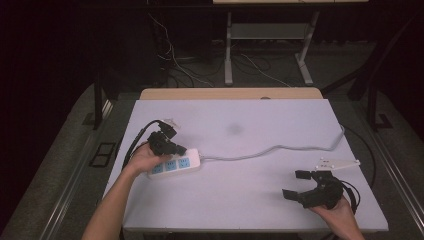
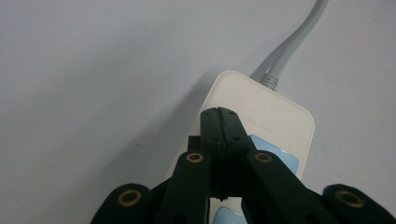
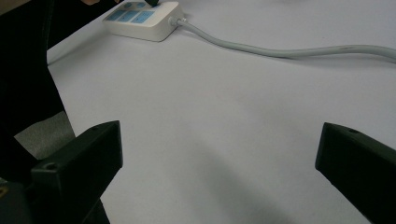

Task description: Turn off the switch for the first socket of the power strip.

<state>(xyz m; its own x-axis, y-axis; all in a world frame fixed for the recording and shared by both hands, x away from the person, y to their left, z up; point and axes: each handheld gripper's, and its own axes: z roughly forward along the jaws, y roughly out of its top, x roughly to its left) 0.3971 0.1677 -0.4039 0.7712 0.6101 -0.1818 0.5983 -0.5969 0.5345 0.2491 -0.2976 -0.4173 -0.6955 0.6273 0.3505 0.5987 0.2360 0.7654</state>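
A white power strip [image 1: 176,163] with blue sockets lies at the table's left, its grey cable [image 1: 270,150] running off to the right edge. My left gripper [image 1: 181,149] hangs over the strip's cable end, jaws pressed together with nothing between them; in the left gripper view the shut tips [image 2: 219,114] sit right above the strip's top face [image 2: 280,119]. At the front right my right gripper [image 1: 296,184] rests wide open over bare table, its fingers [image 3: 84,154] far apart. The right gripper view shows the strip [image 3: 149,21] and cable [image 3: 289,51] farther off.
The table [image 1: 240,120] is covered in pale lilac. A flat white bracket [image 1: 337,163] lies near the right edge, just behind my right gripper. A black cable [image 1: 137,140] loops off the left gripper past the table's left edge. Desk legs and loose wires stand on the floor beyond.
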